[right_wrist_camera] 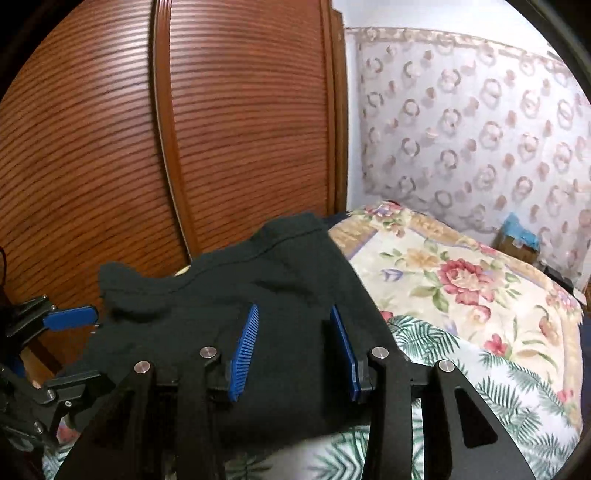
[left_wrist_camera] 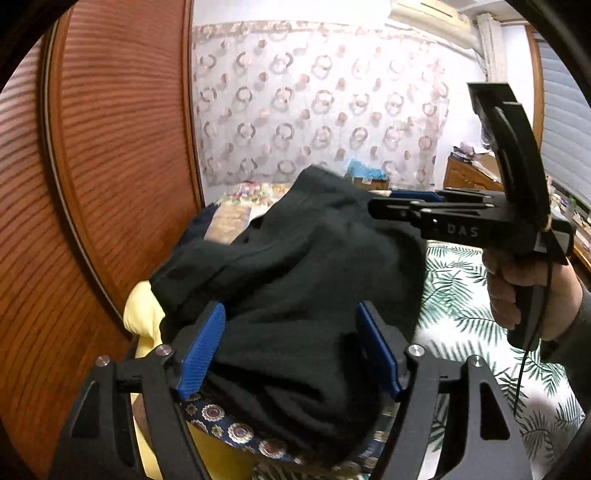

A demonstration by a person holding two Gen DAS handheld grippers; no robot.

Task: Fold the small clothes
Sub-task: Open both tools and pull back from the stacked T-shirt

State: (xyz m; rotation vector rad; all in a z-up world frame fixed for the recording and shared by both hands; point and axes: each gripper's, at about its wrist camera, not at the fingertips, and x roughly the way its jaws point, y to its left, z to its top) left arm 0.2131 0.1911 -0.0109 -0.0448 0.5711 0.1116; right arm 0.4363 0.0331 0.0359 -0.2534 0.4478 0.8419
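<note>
Dark garment [left_wrist_camera: 295,280] lies bunched between both wide-open pairs of blue fingers, left gripper [left_wrist_camera: 291,354] and right gripper [right_wrist_camera: 295,350] gripping nothing, likely poised to pinch an edge for folding.

A dark green, soft knit garment [left_wrist_camera: 295,280] [right_wrist_camera: 236,295] is seen bunched and creased, raised above the palm-leaf-printed bed cover [left_wrist_camera: 469,295] [right_wrist_camera: 491,391], with a stitched hem along its upper edge.

Home bedroom: bed [right_wrist_camera: 517,387] with floral quilt [right_wrist_camera: 461,273] ahead of the hand-held gripper, slatted wooden wardrobe doors [right_wrist_camera: 240,122] to its left, patterned lace curtain [right_wrist_camera: 480,129] behind, wall air conditioner [left_wrist_camera: 432,14].
</note>
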